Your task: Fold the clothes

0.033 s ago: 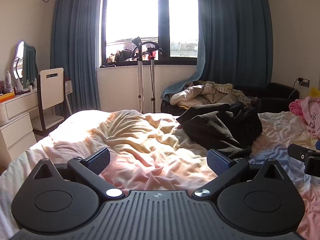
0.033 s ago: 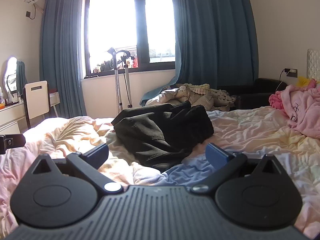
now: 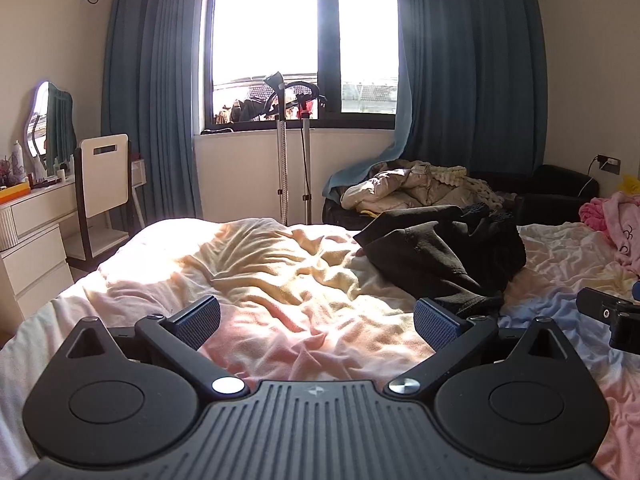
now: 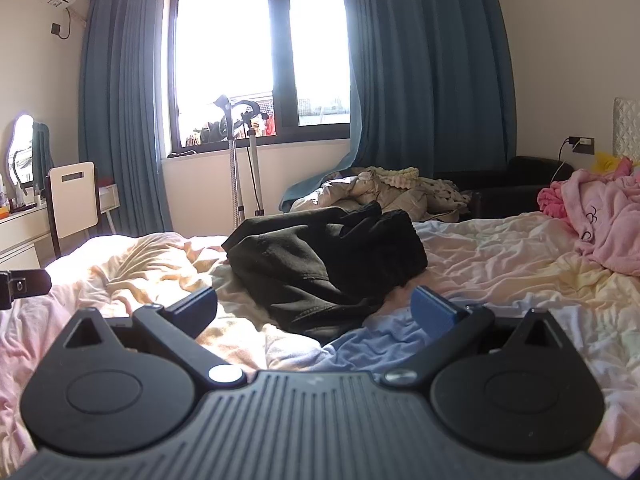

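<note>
A crumpled black garment point(image 3: 444, 256) lies on the bed, to the right in the left wrist view and dead ahead in the right wrist view point(image 4: 332, 264). My left gripper point(image 3: 318, 318) is open and empty above the pastel sheet, left of the garment. My right gripper point(image 4: 314, 306) is open and empty, its jaws standing just short of the garment's near edge. The right gripper's tip point(image 3: 608, 316) shows at the right edge of the left wrist view.
The bed point(image 3: 280, 272) has a wrinkled pastel sheet. A pink garment point(image 4: 600, 220) lies at the right. A pile of bedding point(image 4: 380, 192) sits on a dark sofa by the window. A garment steamer stand point(image 3: 284, 152), a white chair point(image 3: 104, 184) and a dresser point(image 3: 32, 236) stand at the left.
</note>
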Demonstrator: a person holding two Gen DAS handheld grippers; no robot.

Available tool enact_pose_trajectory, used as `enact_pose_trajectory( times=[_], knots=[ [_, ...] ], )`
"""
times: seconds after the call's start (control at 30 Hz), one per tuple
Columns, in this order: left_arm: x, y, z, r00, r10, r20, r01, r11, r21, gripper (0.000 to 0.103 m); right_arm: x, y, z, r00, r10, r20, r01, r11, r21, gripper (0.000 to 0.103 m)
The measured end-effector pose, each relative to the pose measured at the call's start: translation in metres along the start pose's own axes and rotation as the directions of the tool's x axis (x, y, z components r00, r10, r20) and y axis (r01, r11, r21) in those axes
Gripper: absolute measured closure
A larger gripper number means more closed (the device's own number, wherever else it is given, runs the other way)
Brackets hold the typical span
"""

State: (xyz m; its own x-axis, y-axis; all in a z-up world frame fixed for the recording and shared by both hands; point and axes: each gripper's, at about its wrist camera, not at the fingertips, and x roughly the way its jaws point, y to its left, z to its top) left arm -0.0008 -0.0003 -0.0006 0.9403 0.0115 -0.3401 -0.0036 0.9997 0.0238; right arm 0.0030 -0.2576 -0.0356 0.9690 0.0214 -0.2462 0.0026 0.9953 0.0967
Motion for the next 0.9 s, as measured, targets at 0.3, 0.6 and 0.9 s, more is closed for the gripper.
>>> enact_pose_trajectory(
  times=[0.3, 0.6, 0.9],
  knots=[
    [-0.004, -0.003, -0.006, 1.000, 0.009, 0.012, -0.009, 1.000, -0.011, 0.000, 0.002, 0.002, -0.005, 1.000, -0.023, 0.012, 0.023, 1.000, 0.000, 0.000],
    [-0.009, -0.005, -0.012, 1.000, 0.017, 0.026, -0.017, 1.000, -0.021, 0.000, -0.015, 0.003, 0.004, 0.992, -0.005, 0.123, 0.007, 1.000, -0.013, 0.000],
    [-0.012, -0.013, -0.013, 0.997, 0.039, 0.072, -0.039, 0.999, -0.003, 0.000, -0.022, 0.000, 0.006, 0.988, -0.027, 0.154, 0.027, 1.000, 0.006, 0.000]
  ],
)
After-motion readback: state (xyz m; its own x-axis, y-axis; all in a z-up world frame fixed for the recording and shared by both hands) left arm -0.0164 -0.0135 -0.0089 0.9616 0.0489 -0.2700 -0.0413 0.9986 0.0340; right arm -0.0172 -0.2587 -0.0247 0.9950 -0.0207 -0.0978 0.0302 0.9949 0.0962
